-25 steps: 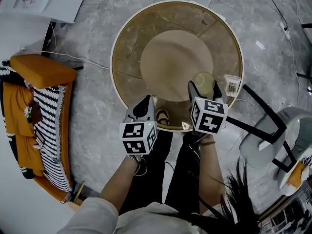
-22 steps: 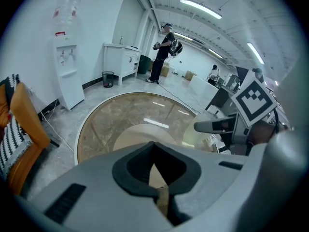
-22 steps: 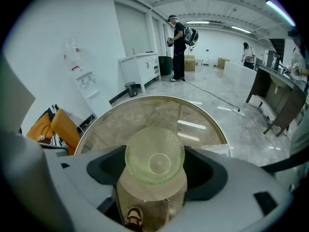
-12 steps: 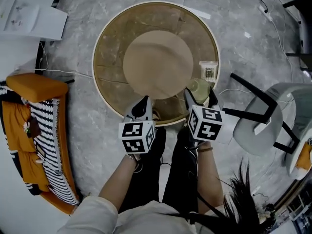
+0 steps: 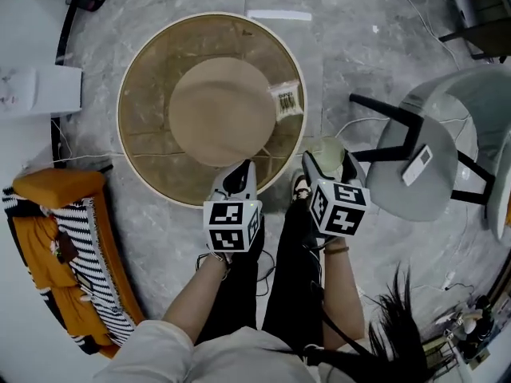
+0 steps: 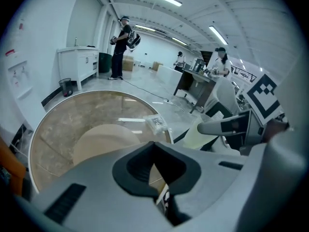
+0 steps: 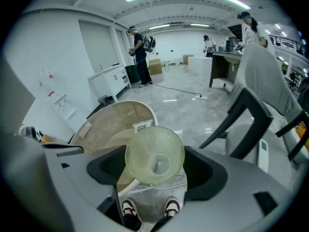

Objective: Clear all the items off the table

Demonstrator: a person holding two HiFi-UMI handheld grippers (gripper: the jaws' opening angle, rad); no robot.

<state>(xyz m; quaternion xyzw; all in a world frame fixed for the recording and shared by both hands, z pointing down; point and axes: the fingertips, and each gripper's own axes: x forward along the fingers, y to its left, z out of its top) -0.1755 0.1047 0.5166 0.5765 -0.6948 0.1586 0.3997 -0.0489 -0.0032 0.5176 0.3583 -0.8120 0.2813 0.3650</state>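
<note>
A round glass-topped table (image 5: 148, 94) with a tan centre stands ahead of me. One small clear packet (image 5: 286, 102) with a barcode label lies at its right rim; the left gripper view shows the packet (image 6: 155, 123) too. My right gripper (image 5: 327, 160) is shut on a pale green textured cup (image 5: 326, 148), held off the table's right side above the floor. In the right gripper view the cup (image 7: 154, 158) sits between the jaws, bottom toward the camera. My left gripper (image 5: 239, 174) hovers at the table's near rim, shut, with nothing in it.
A grey chair (image 5: 435, 162) with black legs stands to the right, a small white device (image 5: 417, 164) on its seat. Orange and striped fabric (image 5: 60, 238) lies at the left. Cables run over the marble floor. People stand far off in the room.
My right gripper has carried the green cup off the table's right edge toward the chair. The view has swung right, so the table now sits further left. The packet stays on the table.
</note>
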